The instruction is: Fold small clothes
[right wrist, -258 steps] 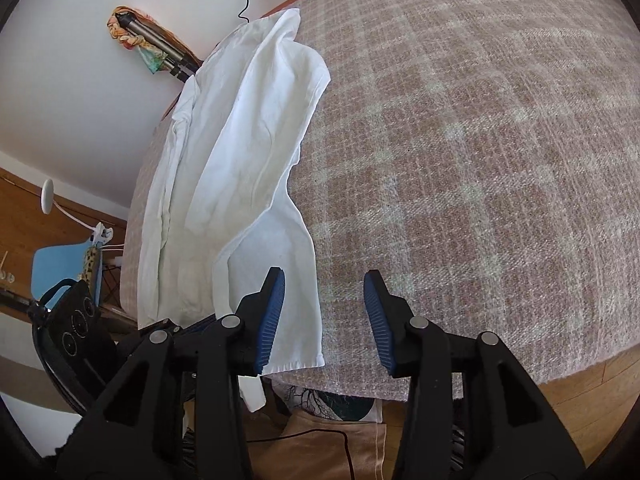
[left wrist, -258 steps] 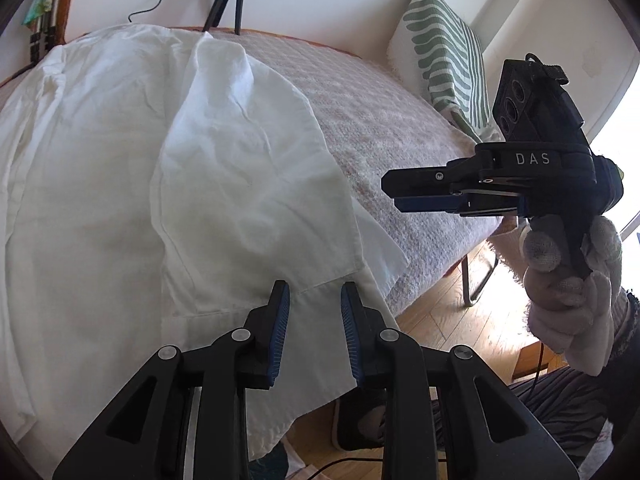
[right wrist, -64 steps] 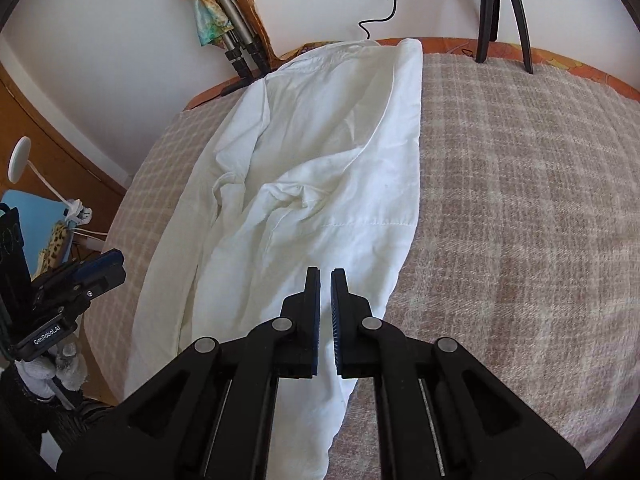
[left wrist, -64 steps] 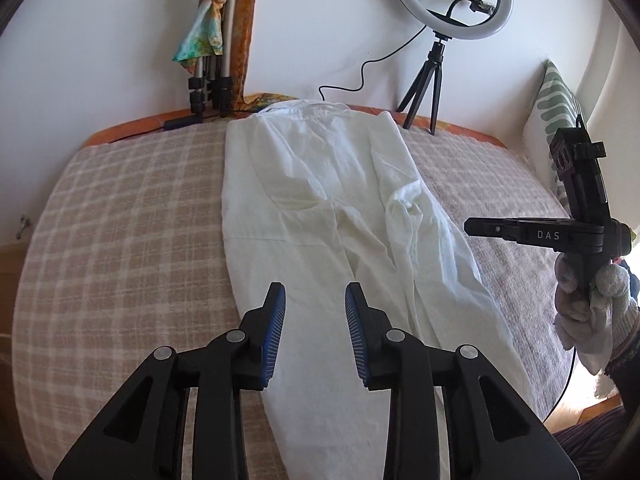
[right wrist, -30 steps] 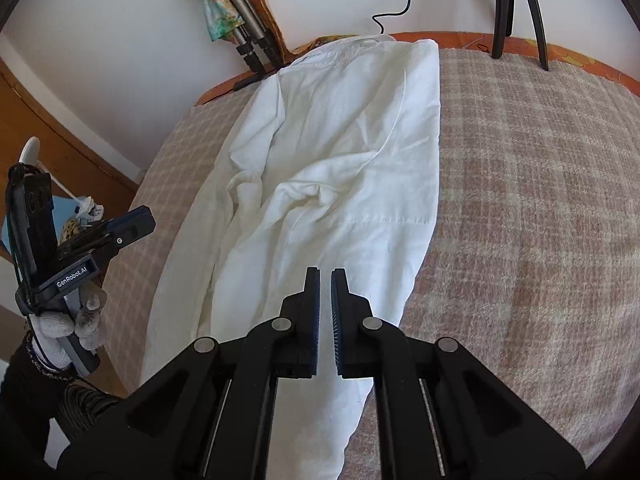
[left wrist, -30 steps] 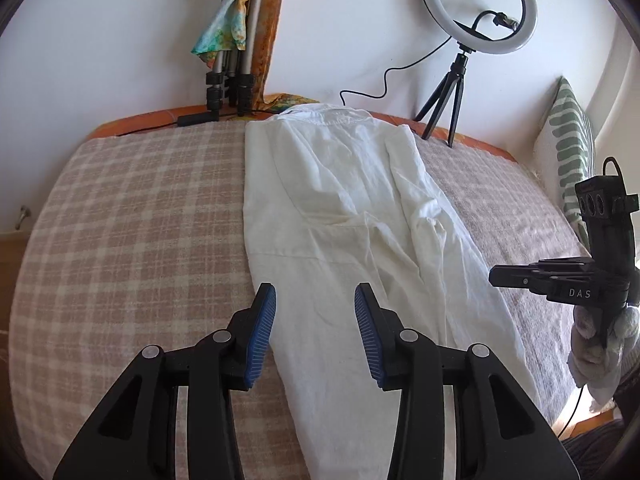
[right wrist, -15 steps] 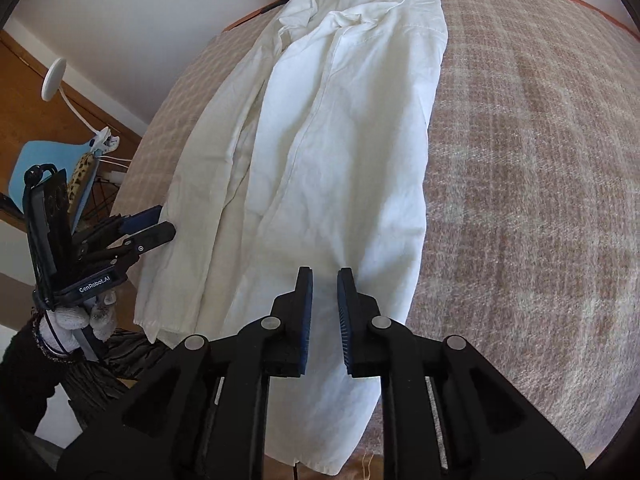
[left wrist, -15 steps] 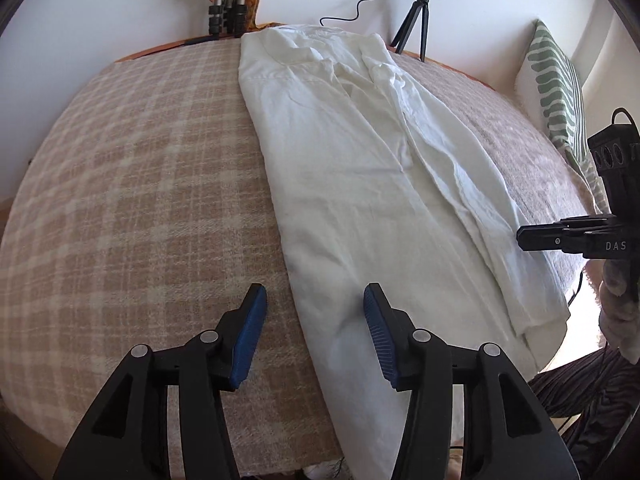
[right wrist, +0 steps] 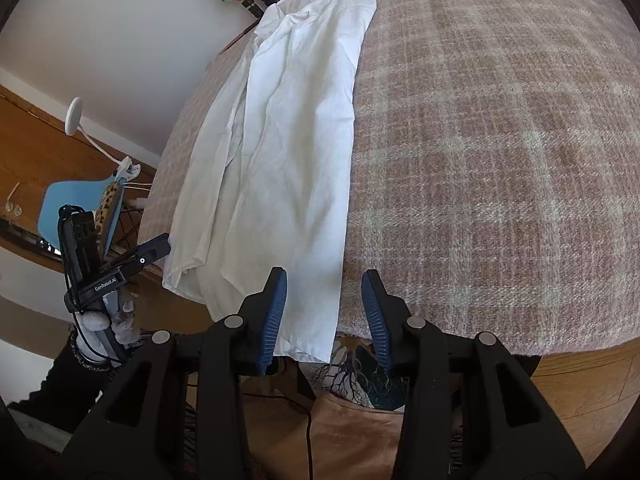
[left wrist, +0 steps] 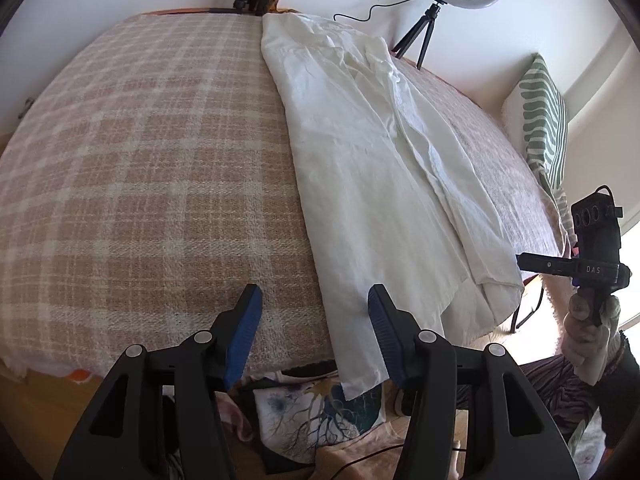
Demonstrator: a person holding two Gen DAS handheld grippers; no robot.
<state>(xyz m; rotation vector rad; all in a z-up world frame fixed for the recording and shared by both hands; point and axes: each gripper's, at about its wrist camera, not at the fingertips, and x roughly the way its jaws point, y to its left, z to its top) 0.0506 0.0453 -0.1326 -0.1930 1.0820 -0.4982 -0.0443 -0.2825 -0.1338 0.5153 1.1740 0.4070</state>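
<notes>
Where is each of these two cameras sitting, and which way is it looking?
Left wrist: rides the left gripper, looking forward and down over its open fingers at the white garment on the checked bedspread; the right gripper in a gloved hand shows.
Right wrist: rides the right gripper, fingers open, above the garment's hem; the left gripper shows.
Shared: garment, bedspread.

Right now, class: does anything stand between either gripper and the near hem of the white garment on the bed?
Nothing visible does. The left gripper and right gripper both hang open, their jaws having just been opening, with only air before the hem of the white garment draped over the checked blanket.
</notes>
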